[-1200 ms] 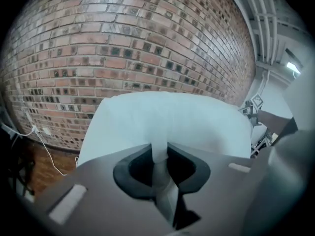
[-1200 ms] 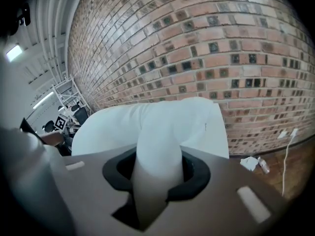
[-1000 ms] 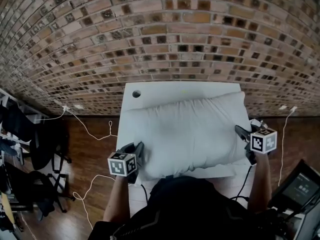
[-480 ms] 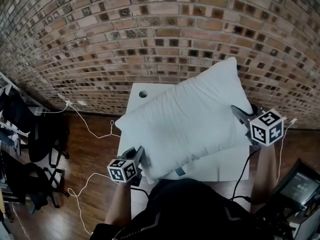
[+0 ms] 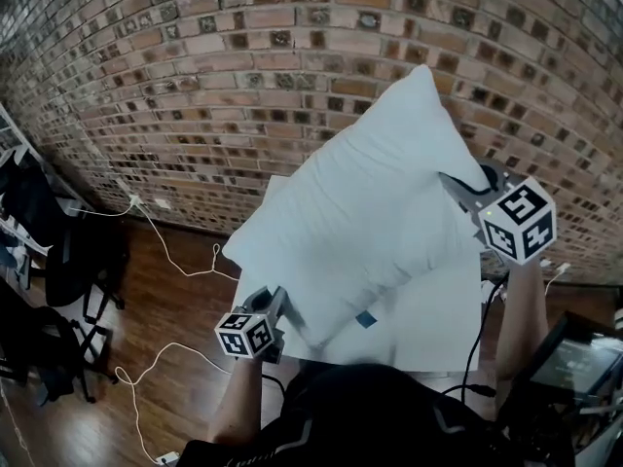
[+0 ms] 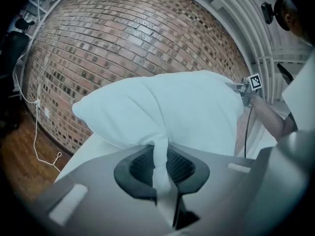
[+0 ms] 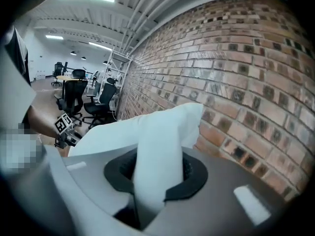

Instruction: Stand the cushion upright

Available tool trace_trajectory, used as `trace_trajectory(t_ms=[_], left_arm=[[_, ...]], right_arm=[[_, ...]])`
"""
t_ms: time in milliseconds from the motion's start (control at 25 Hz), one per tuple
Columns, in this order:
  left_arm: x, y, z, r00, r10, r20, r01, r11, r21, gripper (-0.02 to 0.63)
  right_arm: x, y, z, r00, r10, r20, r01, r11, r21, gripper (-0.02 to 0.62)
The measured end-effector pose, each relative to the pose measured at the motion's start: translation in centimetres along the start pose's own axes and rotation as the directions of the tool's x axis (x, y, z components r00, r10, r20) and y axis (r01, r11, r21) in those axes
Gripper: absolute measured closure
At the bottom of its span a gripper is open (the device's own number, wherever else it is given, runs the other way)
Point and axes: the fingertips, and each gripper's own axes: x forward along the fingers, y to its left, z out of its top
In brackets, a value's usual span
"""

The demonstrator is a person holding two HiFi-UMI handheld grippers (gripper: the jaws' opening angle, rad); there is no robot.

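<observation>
"White cushion (image 5: 360, 232), position?" asks the first inspector.

"Held on a slant in front of the brick wall (image 5: 195, 76)," the second reports. "Its right end is high and its left end low, above the white table (image 5: 438, 334). Whether the low edge touches the tabletop cannot be told. A small blue tag (image 5: 365, 319) shows on that lower edge."

"Left gripper?"

"The left gripper (image 5: 275, 305) sits low, at the cushion's near left corner. Its own view shows the jaws nearly together, clamped on a thin twisted pinch of the cover."

"Right gripper?"

"The right gripper (image 5: 462, 191) is raised at the cushion's upper right end, close to the wall. Its own view shows the jaws pressed on a thick fold of the cover, so they stand somewhat wider than the left pair. The rest of the cushion hangs away from them toward the other gripper."

"Surroundings?"

"Wood floor (image 5: 165, 300) lies to the left of the table, with a white cable (image 5: 175, 251) trailing across it and dark chairs (image 5: 58, 261) at the left edge."
</observation>
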Motion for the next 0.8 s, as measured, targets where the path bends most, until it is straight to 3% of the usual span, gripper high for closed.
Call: trace_trajectory(t_ms=[360,600,800], left_arm=[[1.6,1.6,2.1,0.999,-0.022,0.026,0.022,1.0,-0.014,0.569],[3.0,2.6,3.5,0.998,-0.042,0.055,0.046,0.996,-0.071,0.568],[4.7,4.1,4.6,0.998,-0.038,0.057,0.042,0.997,-0.071,0.566]], right_arm=[[4.4,0.7,8.9,0.999,0.009,0.041,0.0,0.98,-0.2,0.489],[7.9,0.7,12.4,0.999,-0.007,0.038,0.018,0.957,-0.291,0.489],[10.8,0.8,15.1,0.998,-0.003,0.059,0.024,0.932,-0.361,0.486]])
